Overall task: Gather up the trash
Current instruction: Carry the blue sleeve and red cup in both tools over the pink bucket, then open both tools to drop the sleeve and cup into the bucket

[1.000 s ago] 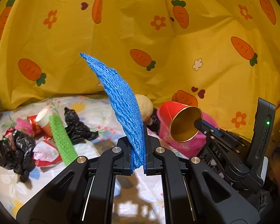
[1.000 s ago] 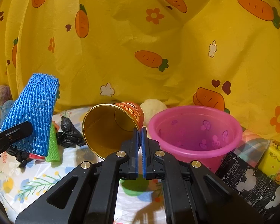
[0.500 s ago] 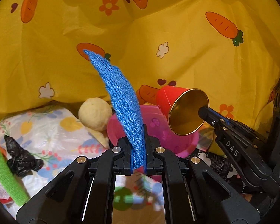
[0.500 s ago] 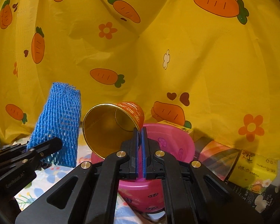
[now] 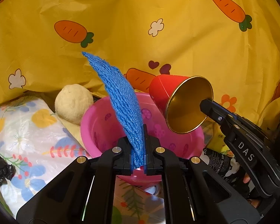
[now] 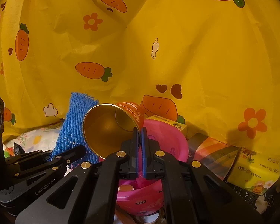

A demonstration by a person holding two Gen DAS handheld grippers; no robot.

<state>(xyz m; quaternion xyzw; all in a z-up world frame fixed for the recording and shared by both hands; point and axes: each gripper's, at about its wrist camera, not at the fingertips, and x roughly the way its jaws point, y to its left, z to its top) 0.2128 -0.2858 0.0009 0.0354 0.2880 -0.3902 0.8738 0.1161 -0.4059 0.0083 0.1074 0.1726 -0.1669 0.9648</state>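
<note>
- Left tool [image 5: 138, 145]: jaws nearly closed, clamped on the lower end of the blue net [image 5: 121, 100], a foam mesh sleeve. The net rises from the jaws and leans up and left, over the near rim of the pink bin [image 5: 89, 128].
- Right tool [image 6: 139, 145]: jaws pinched together on the rim of the red cup [image 6: 110, 128]. The cup lies on its side, gold inside turned toward the camera, base pointing far. It hangs above the bin [image 6: 169, 140], not touching it.
- From the left view, the right tool [image 5: 209, 105] comes in from the right, with the cup [image 5: 188, 104] held over the right side of the bin.
- From the right view, the left tool [image 6: 72, 154] lies at near left, with the net [image 6: 74, 128] standing just left of the cup.
- Bin: pink, printed with small figures, open top.
- Surface [image 5: 24, 130]: floral plastic sheet. On it, a cream ball [image 5: 73, 103] just left of the bin and a black bag [image 5: 0, 169] at the near left edge.
- Right of the bin: a striped carton [image 6: 212, 155] and a yellow tissue pack [image 6: 255, 166].
- Backdrop [image 5: 121, 28]: yellow cloth with carrots, flowers and hearts, hanging behind everything.
- Change from a second ago: both tools have swung right. The bin, then off to the right of the left tool, now sits directly beyond it. The green net and the wrappers have left the left view. Both grips are unchanged.
</note>
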